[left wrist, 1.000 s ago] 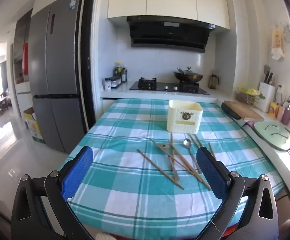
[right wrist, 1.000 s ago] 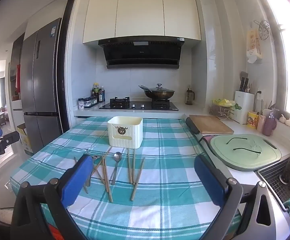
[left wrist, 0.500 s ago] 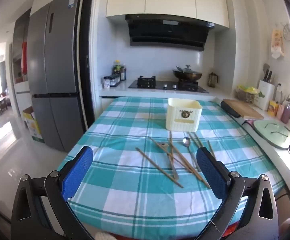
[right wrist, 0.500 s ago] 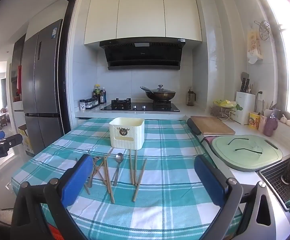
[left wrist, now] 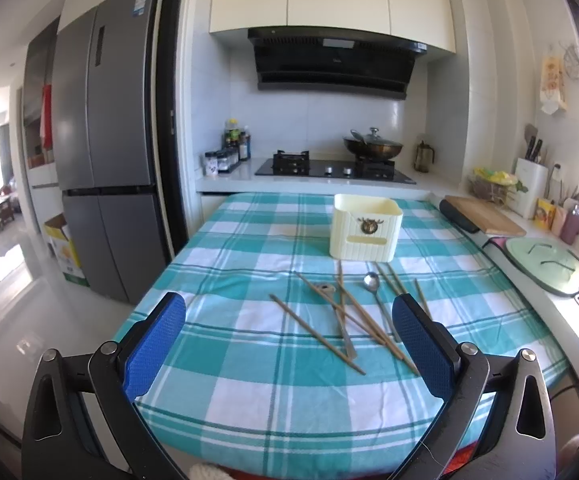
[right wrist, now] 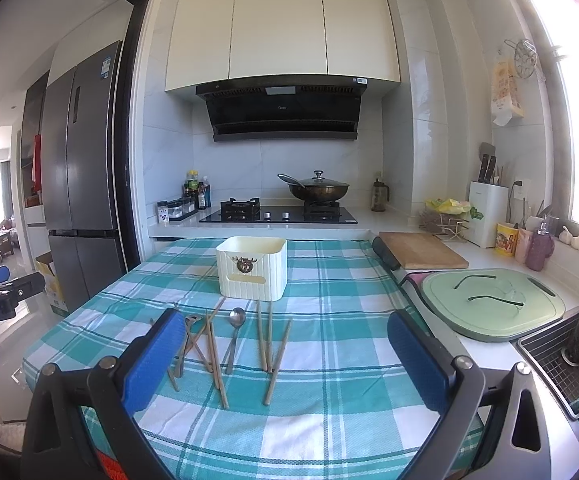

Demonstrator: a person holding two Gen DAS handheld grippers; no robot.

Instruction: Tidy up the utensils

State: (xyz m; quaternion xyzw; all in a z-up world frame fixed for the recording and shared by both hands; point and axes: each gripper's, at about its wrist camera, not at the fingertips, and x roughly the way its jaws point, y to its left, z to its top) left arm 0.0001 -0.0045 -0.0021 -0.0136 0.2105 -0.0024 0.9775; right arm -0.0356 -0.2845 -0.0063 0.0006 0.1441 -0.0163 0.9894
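**Utensils loose on the checked cloth, both grippers wide and empty**

The utensils are seen at the middle of both frames: wooden chopsticks (left wrist: 331,320) lie crossed and fanned in a loose heap, with a metal spoon (right wrist: 234,332) among them, bowl end toward the holder. A cream ribbed holder (left wrist: 365,232) with a small brown emblem stands upright just beyond them, apart from the heap.

In the left view, the near ends of several chopsticks are hidden behind a blue pad of the left gripper (left wrist: 289,344). A second, darker utensil (right wrist: 189,332) is partly covered by a pad of the right gripper (right wrist: 281,360), and its kind cannot be told. The inside of the holder is not shown.

Both grippers are held wide, nothing between the pads. The table (right wrist: 329,420) is bare in front of the heap and to its right; its near edge is cut off at the bottom of the frames. A chopping board (right wrist: 421,254) borders the table's right edge.
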